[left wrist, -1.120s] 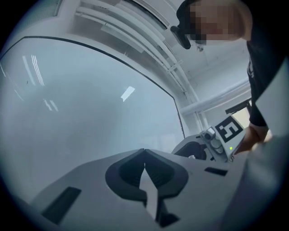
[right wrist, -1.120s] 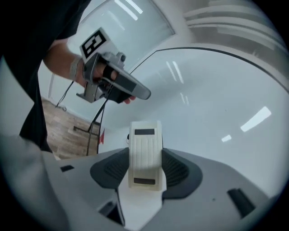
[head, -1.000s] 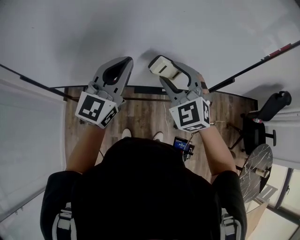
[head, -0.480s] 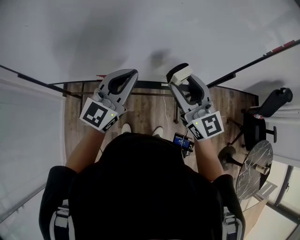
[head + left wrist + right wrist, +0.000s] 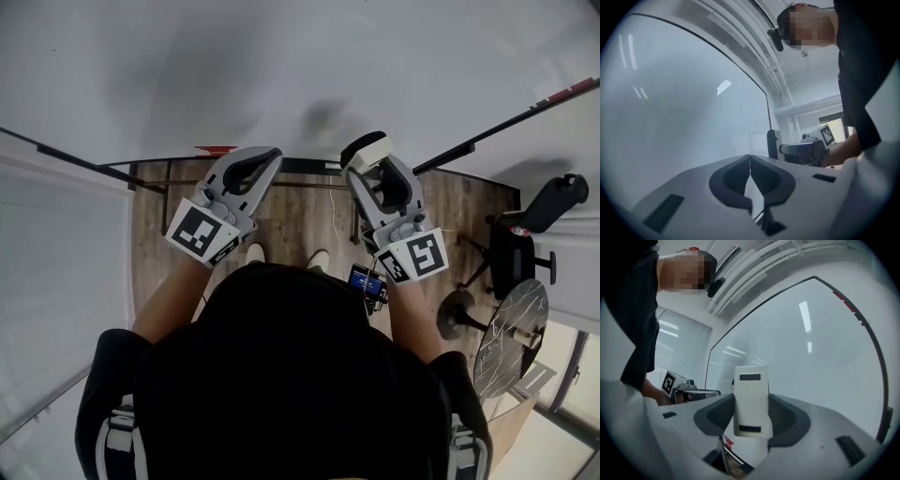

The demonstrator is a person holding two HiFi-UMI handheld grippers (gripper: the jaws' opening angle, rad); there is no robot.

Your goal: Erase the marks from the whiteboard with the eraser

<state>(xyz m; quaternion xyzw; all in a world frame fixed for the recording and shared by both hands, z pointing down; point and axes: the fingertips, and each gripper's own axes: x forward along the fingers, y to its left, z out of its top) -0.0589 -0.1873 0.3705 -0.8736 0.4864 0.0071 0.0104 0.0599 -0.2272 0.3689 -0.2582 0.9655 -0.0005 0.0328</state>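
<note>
Well, the eraser (image 5: 751, 401) is a pale cream oblong block with two dark slots, clamped upright between the right gripper's (image 5: 364, 152) fingers, near the whiteboard (image 5: 281, 75) at 12 o'clock. At its 9 o'clock, the left gripper's (image 5: 750, 158) fingers sit pressed together, holding nothing.

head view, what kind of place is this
Most likely an office or meeting room: a big wall-mounted whiteboard, a black swivel chair beside a round table on wood flooring, and an eraser held in the right gripper's jaws.
</note>
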